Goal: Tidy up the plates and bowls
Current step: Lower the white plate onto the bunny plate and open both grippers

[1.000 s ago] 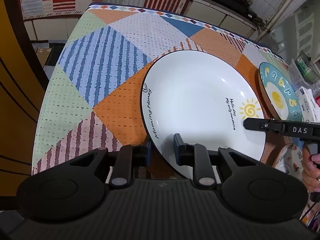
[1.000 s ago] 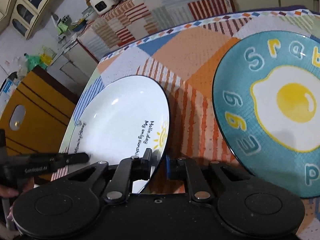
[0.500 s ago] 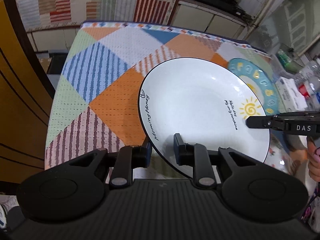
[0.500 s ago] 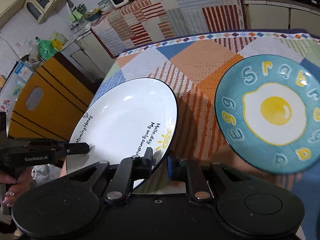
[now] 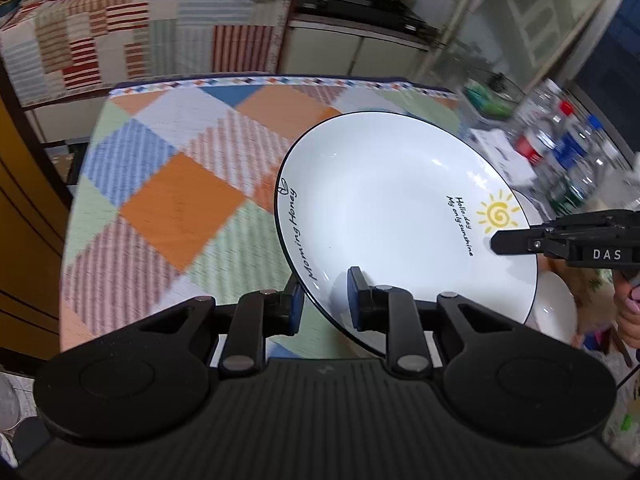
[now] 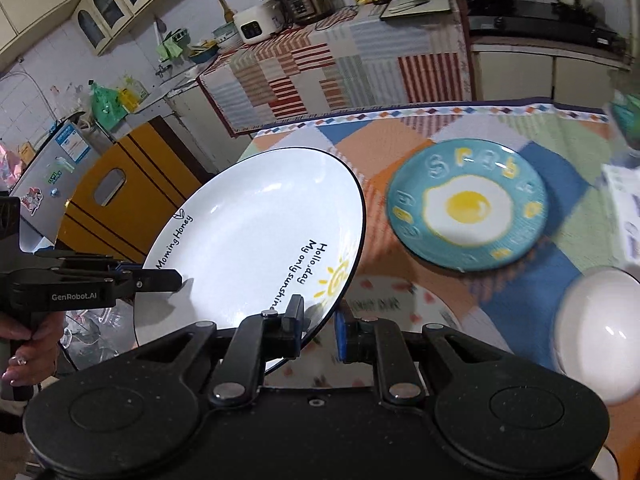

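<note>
Both tongs pinching the white plate by opposite rims: left gripper near side, right gripper at the sun print. Plate is airborne, tilted, above the table. Next: probably carry it level over the egg plate or floral plate, lower, release together.

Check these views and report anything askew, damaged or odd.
Only the white plate stands out: it hangs tilted in the air above the table, pinched at opposite rims by the left claw and right claw. No chips, cracks or spills are visible.
</note>
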Tool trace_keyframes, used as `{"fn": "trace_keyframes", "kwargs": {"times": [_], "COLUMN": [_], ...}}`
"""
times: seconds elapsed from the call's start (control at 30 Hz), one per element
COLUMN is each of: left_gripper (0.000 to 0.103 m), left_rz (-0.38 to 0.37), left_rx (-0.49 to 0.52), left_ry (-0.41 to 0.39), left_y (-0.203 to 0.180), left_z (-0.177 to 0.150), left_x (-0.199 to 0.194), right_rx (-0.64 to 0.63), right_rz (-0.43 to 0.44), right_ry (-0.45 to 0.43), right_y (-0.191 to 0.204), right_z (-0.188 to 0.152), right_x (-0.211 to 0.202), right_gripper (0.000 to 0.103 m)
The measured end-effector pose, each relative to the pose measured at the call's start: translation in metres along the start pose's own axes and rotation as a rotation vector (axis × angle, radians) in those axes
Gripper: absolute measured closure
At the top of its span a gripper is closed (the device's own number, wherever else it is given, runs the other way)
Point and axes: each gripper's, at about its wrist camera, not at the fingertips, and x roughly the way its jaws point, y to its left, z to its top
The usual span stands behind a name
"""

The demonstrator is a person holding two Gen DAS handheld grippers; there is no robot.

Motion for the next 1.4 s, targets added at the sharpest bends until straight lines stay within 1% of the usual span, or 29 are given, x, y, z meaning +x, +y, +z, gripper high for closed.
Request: {"fn": "trace_keyframes", "kwargs": {"times": [0.1,0.23,0.37,0.57,0.77,0.93,1.03,1.13,1.2,1.3,1.4], "left_gripper": [0.082,0.082,0.082,0.081,0.081,0.080,0.080,0.080,0.080,0.080,0.080], "left_rz": [-0.028,-0.038,-0.043,-0.039,-0.032,-0.027,-0.025,-0.023,-0.037,-0.028,-0.014], "left_rx": [0.010,0.017,0.012,0.004,0.002,-0.008,-0.034,-0.034,-0.061,-0.066,-0.062], "left_ry": [0.021,0.065,0.119,0.188,0.245,0.268,0.294,0.316,0.333,0.336,0.342], "left_y": [-0.016,-0.028,-0.032,-0.032,-0.030,-0.031,-0.030,-0.032,-0.030,-0.030,-0.031], "left_z": [-0.010,-0.023,-0.035,-0.044,-0.047,-0.049,-0.049,-0.050,-0.050,-0.049,-0.048], "left_x": [0.006,0.021,0.038,0.064,0.081,0.087,0.093,0.098,0.101,0.103,0.105], "right_rx": [0.003,0.013,0.042,0.085,0.102,0.088,0.074,0.073,0.057,0.052,0.013], "right_rz": [-0.013,-0.032,-0.037,-0.044,-0.047,-0.072,-0.108,-0.146,-0.173,-0.195,-0.248], "right_ry": [0.010,0.030,0.061,0.101,0.145,0.161,0.183,0.211,0.203,0.210,0.223], "right_y": [-0.008,-0.020,-0.035,-0.051,-0.060,-0.060,-0.058,-0.057,-0.056,-0.053,-0.044], "right_z": [-0.015,-0.035,-0.054,-0.070,-0.075,-0.075,-0.071,-0.070,-0.071,-0.069,-0.068], "right_x": [-0.014,-0.020,-0.013,0.006,0.025,0.030,0.034,0.041,0.041,0.042,0.045], "right_gripper": [0.082,0.082,0.082,0.082,0.082,0.081,0.080,0.080,0.080,0.080,0.078]}}
